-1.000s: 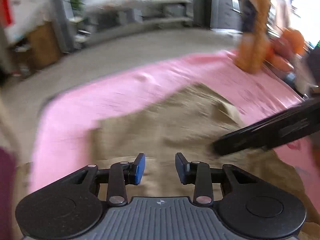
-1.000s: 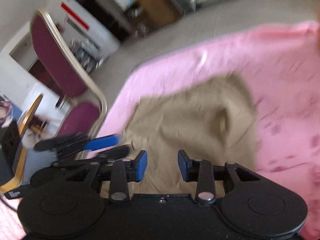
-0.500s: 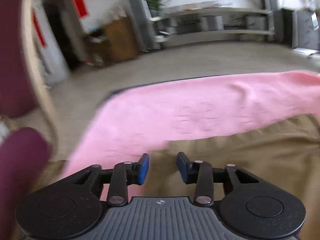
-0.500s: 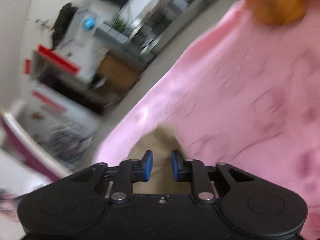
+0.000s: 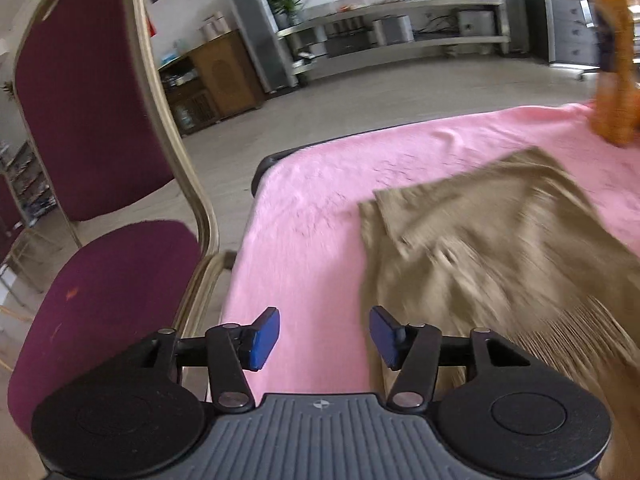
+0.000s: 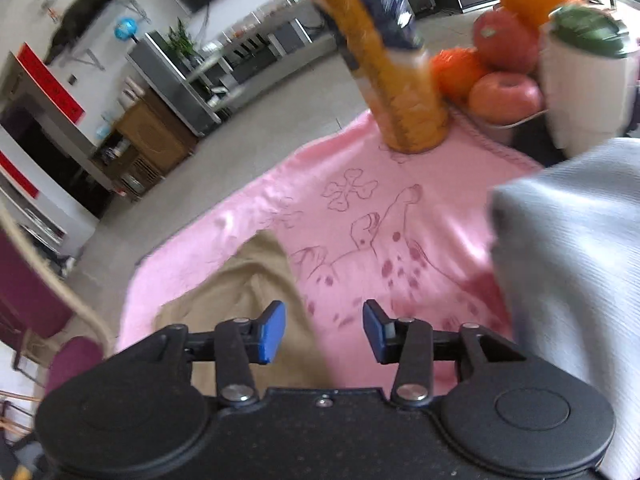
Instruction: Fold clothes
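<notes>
A tan garment lies folded over on the pink blanket; in the right wrist view it shows at lower left. My left gripper hovers over the blanket just left of the garment's near edge, its jaws opening with nothing between them. My right gripper hangs above the blanket at the garment's right edge, jaws opening too, nothing held. A pale blue-grey cloth fills the right side of that view.
A maroon chair with a gold frame stands close to the blanket's left edge. At the far end stand an orange bottle, a bowl of fruit and a white cup with a green lid. Shelving and cabinets line the back wall.
Both grippers have drawn back and up from the tan garment and their jaws have widened. The left view has swung left to take in the chair; the right view now faces the bottle and fruit.
</notes>
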Demonstrator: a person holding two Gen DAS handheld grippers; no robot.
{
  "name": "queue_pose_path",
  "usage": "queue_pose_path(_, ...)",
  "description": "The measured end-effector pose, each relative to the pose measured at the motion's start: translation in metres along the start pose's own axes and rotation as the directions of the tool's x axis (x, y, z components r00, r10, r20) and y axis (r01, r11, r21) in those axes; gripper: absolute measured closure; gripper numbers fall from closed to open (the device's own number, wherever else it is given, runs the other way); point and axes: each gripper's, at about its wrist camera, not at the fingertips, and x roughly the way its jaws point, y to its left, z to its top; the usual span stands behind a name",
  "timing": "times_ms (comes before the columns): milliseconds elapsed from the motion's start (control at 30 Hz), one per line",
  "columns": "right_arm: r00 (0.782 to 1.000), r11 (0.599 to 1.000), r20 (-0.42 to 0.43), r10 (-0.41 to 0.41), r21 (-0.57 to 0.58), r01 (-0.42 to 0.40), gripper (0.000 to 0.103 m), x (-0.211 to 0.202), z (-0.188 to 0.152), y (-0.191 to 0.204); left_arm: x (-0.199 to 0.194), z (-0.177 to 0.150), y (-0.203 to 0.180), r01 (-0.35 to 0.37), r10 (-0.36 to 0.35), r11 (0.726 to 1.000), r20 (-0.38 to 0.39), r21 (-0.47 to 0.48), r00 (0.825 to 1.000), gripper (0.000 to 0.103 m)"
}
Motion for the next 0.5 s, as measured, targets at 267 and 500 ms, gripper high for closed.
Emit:
queue_pose_path(267,0.99,0.986,-0.008,0.143,-0.09,-0.143,0.036,-0.076,-0.056,0.001,-0.052,-0.07,0.013,0.113,-0.112,0.988,0.02,-0.103,0.994,0.047)
queue_pose_path(500,0.962,0.947,-0.169,0.215,-0.206,-0.248,0.072,-0.052,-0.114,0.013,-0.057,-0.088,-0.002,0.184,-0.183,0.976,0.019,-0.115,0.983,0.07)
